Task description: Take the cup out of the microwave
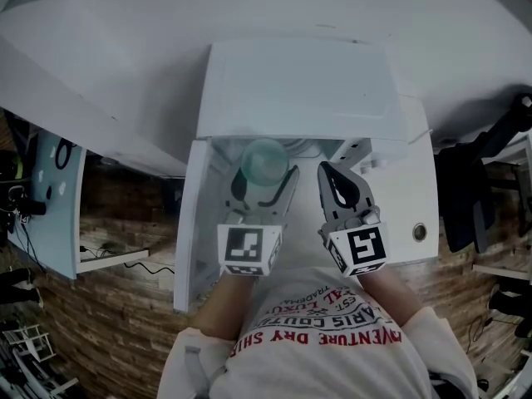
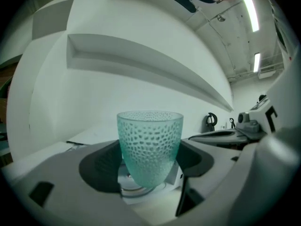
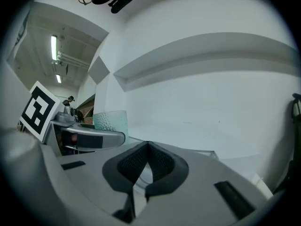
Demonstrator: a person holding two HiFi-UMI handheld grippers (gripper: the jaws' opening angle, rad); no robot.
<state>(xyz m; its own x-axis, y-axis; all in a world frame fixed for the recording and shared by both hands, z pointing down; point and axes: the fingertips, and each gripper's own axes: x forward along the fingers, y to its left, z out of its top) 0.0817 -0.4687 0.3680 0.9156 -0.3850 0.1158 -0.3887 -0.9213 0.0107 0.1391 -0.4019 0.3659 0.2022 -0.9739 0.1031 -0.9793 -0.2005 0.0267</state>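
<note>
A teal dimpled glass cup point(image 1: 264, 161) stands upright between the jaws of my left gripper point(image 1: 266, 176), just in front of the open white microwave point(image 1: 299, 90). In the left gripper view the cup point(image 2: 149, 145) fills the gap, and both dark pads of the left gripper point(image 2: 149, 160) press its sides. My right gripper point(image 1: 326, 171) hangs beside it on the right, jaws shut to a point with nothing in them. In the right gripper view the pads of the right gripper point(image 3: 146, 147) meet, and the cup point(image 3: 110, 120) and left gripper point(image 3: 94, 138) show at the left.
The microwave door point(image 1: 189, 231) hangs open to the left. Its round knob point(image 1: 420, 232) is on the right front panel. A pale shelf unit point(image 1: 50, 198) stands at the far left and a black chair point(image 1: 474, 198) at the right, on a wooden floor.
</note>
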